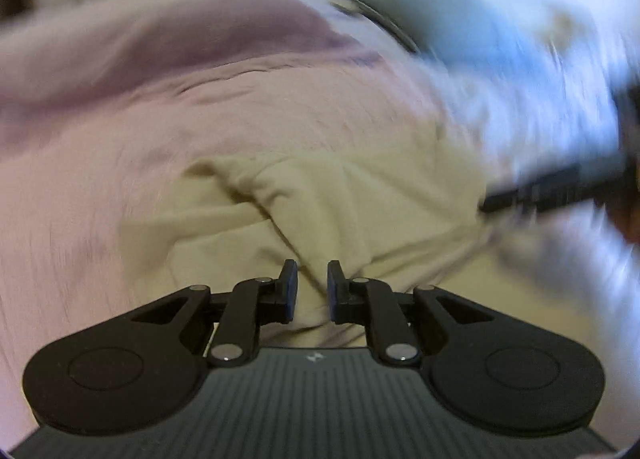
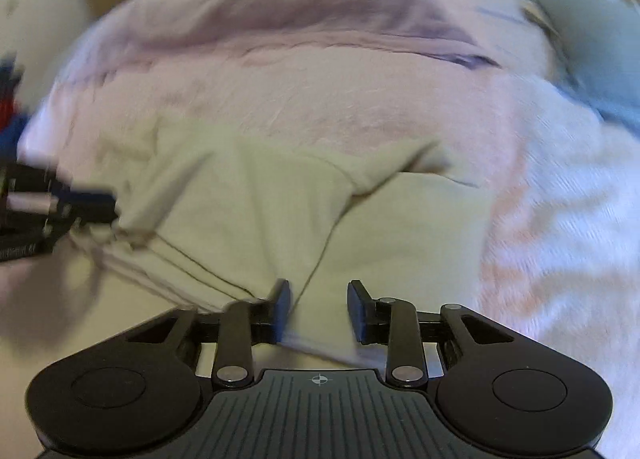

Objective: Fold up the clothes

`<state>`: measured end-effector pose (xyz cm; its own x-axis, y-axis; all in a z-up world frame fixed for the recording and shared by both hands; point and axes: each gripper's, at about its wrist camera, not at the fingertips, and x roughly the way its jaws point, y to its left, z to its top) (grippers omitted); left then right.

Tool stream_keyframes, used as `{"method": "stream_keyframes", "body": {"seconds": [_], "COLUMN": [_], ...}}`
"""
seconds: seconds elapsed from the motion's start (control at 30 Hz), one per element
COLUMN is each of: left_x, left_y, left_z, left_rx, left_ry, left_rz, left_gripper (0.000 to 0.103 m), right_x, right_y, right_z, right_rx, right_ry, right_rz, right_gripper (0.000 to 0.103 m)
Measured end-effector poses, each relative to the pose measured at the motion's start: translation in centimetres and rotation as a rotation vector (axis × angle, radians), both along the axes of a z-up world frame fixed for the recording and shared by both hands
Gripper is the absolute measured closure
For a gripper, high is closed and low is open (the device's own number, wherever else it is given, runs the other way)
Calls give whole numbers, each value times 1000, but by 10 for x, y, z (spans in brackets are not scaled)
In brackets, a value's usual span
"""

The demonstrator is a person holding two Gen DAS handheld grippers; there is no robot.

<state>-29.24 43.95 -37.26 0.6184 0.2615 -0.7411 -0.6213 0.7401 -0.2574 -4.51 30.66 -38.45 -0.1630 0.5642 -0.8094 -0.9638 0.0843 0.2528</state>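
Pink bedding point(image 1: 100, 187) covers the bed, blurred by motion in both wrist views. Left gripper point(image 1: 312, 285): fingers point(image 1: 291, 283) released, a narrow gap between the blue pads, nothing in it; they hover over the near edge of a cream garment point(image 1: 320, 203). Right gripper point(image 2: 319, 307): fingers point(image 2: 282, 299) spread wider, also released, poised over the cream garment point(image 2: 280, 199), with a seam line running between them; contact with the cloth cannot be told. The garment lies flat on the bedding with one flap folded across, hem stitching visible near the right gripper. Each gripper shows as a dark blur at the other view's edge, close to the garment's side. Beyond: a mauve blanket point(image 2: 280, 11) ridge, and a grey-blue pillow point(image 2: 592, 31) at far right.
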Motion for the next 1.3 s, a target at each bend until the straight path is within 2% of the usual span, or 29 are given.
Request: {"method": "stream_keyframes", "body": {"seconds": [0.03,0.1,0.13,0.2,0.27,0.3,0.33,0.37,0.47,0.57,0.6,0.63,0.67,0.7,0.73,0.77,0.8,0.9,0.93,1.0,1.13,1.2,1.3], "left_x": [-7,-19,-18,-17,-13,-12,-12,-12,-19,-23,-23,-24,-26,-26,-24,-21,-19,-12,-10,-6,0,-4,12], "left_y": [5,16,22,30,35,35,34,32,24,23,24,26,27,28,28,28,24,12,7,1,-9,-5,7], "left_z": [2,4,-1,-12,-23,-25,-24,-23,-18,-22,-25,-26,-27,-29,-29,-29,-25,-19,-21,-12,6,18,25], "left_rx": [-71,-211,-265,-360,-391,-394,-379,-364,-310,-340,-360,-377,-392,-396,-386,-373,-327,-210,-178,-115,9,11,65], "left_ry": [-46,-135,-164,-195,-204,-203,-204,-206,-217,-218,-223,-232,-241,-242,-234,-225,-207,-130,-89,-56,5,-55,-70], "left_rz": [60,177,224,287,305,296,284,272,249,261,270,284,297,301,290,277,253,193,176,163,137,156,141], "left_gripper": [83,80,80,80,86,101,101,101,101,100,99,95,95,95,96,101,101,100,99,99,99,99,99], "right_x": [7,17,20,22,22,22,22,21,27,33,35,37,37,36,33,30,28,23,23,16,-2,-11,-20], "right_y": [-4,-10,-12,-9,-5,-3,-1,1,-1,-4,-5,-6,-7,-7,-6,-4,-1,2,2,4,5,4,13], "right_z": [2,-4,-10,-21,-23,-24,-24,-25,-23,-22,-22,-21,-23,-24,-25,-26,-25,-21,-21,-26,-4,8,13], "right_rx": [7,5,-1,-18,-24,-26,-29,-31,-23,-13,-10,-7,-13,-4,4,-1,1,16,5,-33,-5,32,113], "right_ry": [103,307,376,456,423,401,378,356,374,397,405,413,412,416,413,394,357,234,195,139,-18,-74,-96], "right_rz": [-55,-179,-234,-324,-324,-318,-313,-308,-320,-335,-340,-345,-361,-363,-354,-343,-321,-277,-266,-231,-169,-158,-133], "right_gripper": [72,72,72,72,73,93,101,101,102,102,96,78,66,59,60,67,102,101,101,101,98,93,90]}}
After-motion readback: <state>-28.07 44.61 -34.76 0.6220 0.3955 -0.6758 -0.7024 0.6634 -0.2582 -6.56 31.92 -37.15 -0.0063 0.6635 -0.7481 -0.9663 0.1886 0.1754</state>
